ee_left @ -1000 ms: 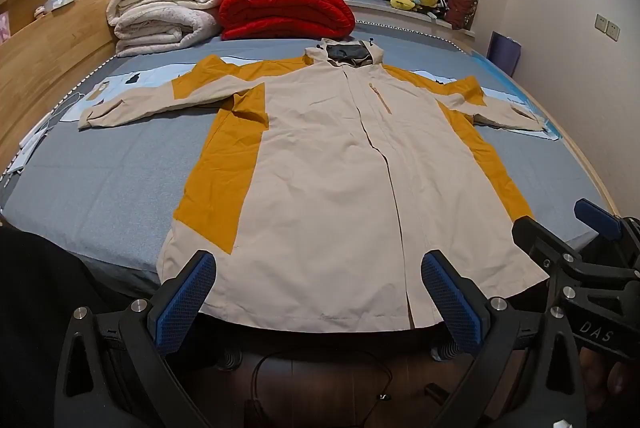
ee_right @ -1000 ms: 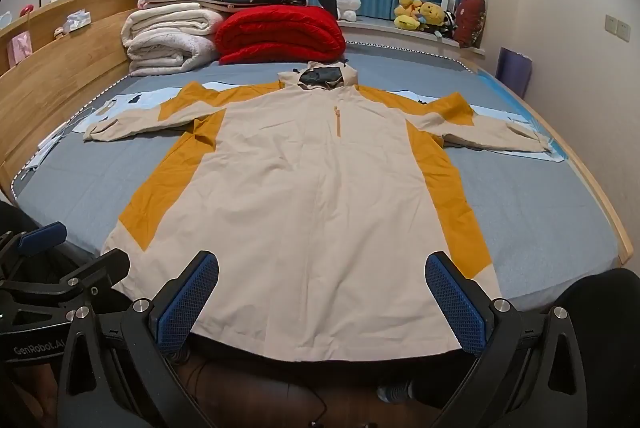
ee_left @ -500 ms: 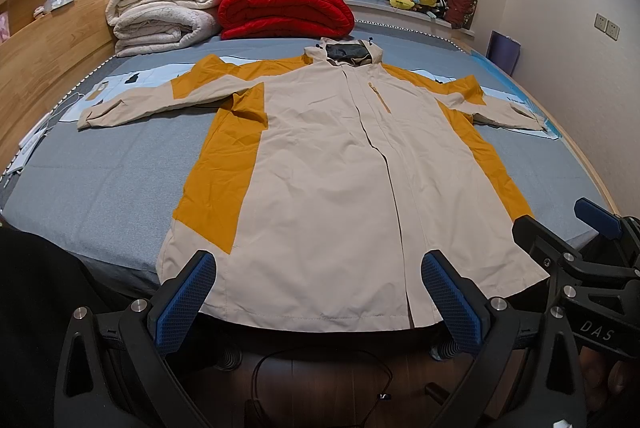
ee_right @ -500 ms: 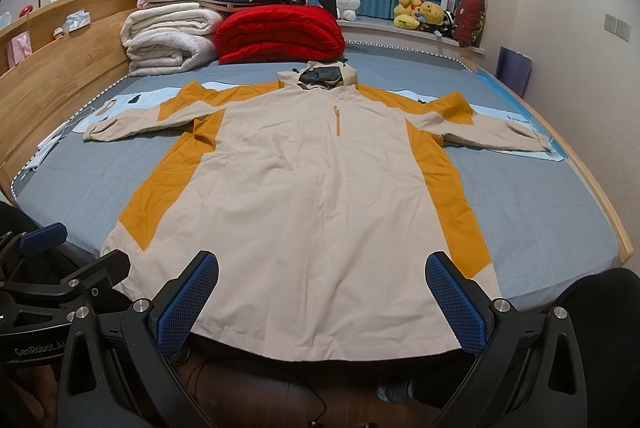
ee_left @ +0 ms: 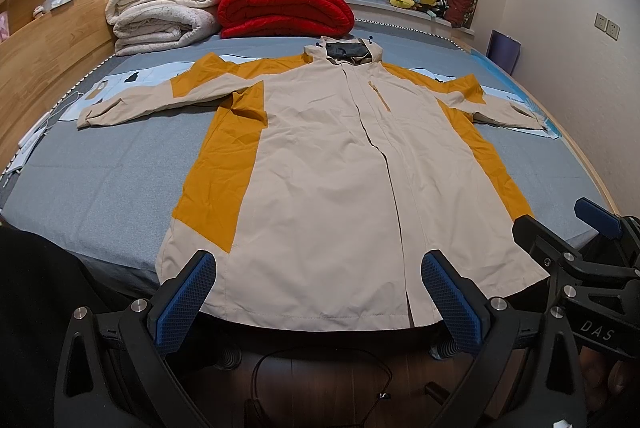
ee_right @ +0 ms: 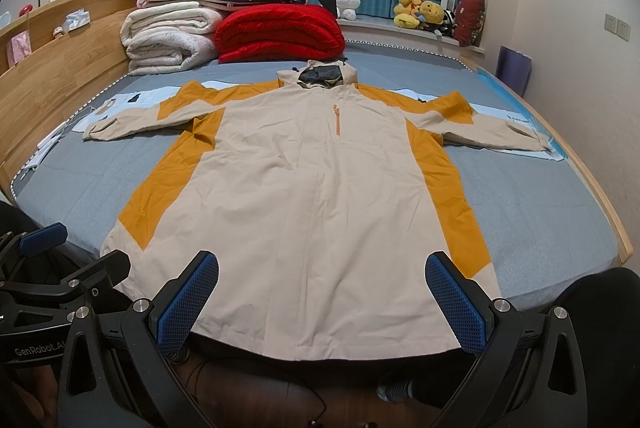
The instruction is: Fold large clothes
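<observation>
The beige-and-orange jacket (ee_left: 332, 168) lies spread flat on the bed (ee_left: 100, 188), filling mid-frame. Left claw (ee_left: 320, 302) and right claw (ee_right: 322, 304) gape wide and empty at bottom, just short of its hem.

Both wrist views sit low at the foot of the bed (ee_left: 100, 188), facing its headboard end. The left looks from slightly left, the right from slightly right. Both share the spread jacket (ee_left: 328, 188) (ee_right: 312, 196), near.

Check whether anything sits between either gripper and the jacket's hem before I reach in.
Nothing visible does. The jacket lies flat on the bed, its hem just beyond the left gripper and right gripper, jaws open.
</observation>
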The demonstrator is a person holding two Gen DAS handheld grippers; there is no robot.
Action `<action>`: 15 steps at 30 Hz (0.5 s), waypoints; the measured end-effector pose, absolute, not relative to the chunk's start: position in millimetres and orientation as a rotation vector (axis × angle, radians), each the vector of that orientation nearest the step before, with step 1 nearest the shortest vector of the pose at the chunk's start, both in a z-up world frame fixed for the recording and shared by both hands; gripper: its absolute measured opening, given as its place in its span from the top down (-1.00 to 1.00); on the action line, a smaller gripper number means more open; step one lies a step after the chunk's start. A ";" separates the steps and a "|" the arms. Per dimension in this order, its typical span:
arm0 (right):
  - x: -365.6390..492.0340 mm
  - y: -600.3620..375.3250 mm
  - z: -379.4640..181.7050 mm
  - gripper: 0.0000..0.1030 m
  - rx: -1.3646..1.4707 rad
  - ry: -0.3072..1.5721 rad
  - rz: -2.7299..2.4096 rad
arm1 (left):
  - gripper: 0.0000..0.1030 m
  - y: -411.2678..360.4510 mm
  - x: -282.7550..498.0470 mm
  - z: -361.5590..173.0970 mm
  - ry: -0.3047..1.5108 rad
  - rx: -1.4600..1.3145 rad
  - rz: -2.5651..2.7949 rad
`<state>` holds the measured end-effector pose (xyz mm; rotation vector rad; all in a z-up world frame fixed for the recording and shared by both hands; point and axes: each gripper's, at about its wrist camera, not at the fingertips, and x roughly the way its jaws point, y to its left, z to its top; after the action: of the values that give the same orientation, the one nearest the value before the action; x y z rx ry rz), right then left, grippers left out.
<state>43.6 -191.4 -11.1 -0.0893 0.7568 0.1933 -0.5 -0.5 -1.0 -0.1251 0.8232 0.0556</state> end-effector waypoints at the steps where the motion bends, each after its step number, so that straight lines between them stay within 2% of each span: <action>1: 43.5 -191.4 -11.3 -0.99 -0.089 0.757 0.193 | -0.98 -0.5 -0.5 -1.0 0.823 -0.125 0.055; 11: 45.0 -191.7 -12.7 -0.97 -0.089 0.757 0.193 | -0.98 -0.5 -0.8 -0.9 0.822 -0.125 0.056; 15: 47.0 -192.4 -14.7 -0.89 -0.116 0.771 0.164 | -0.98 -0.6 -0.8 -1.3 0.817 -0.118 0.061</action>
<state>47.0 -192.4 -14.7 -0.1156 0.7712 0.1636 -0.8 -0.6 -1.3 -0.1184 0.8174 0.0605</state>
